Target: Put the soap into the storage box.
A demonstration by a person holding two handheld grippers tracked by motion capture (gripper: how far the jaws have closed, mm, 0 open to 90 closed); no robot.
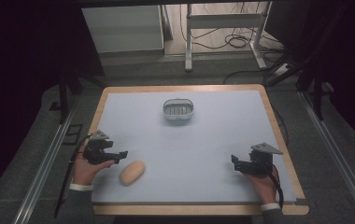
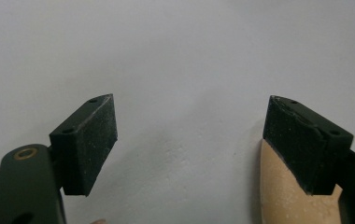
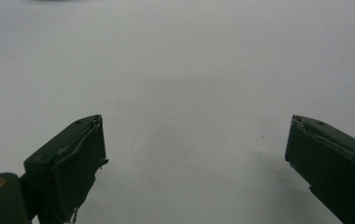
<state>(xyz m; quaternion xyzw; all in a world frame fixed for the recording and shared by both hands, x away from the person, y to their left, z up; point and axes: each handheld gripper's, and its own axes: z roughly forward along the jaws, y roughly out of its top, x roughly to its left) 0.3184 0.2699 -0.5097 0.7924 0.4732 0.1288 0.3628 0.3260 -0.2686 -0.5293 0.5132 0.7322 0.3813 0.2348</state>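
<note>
High view: pale grey-blue tabletop w/ wooden edge. Tan oval bread-like loaf lies near front-left, just right of left gripper, whose fingers are spread, holding nothing. Right gripper, well right of loaf, fingers also released. Small grey oval basket sits far behind loaf.

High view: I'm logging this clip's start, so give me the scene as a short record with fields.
surface: pale blue mat on a wood-edged table
objects: tan bread roll; small white basket
left tongs: open, beside the roll, not touching
right tongs: open, empty
basket position: far centre, apart from both tongs
</note>
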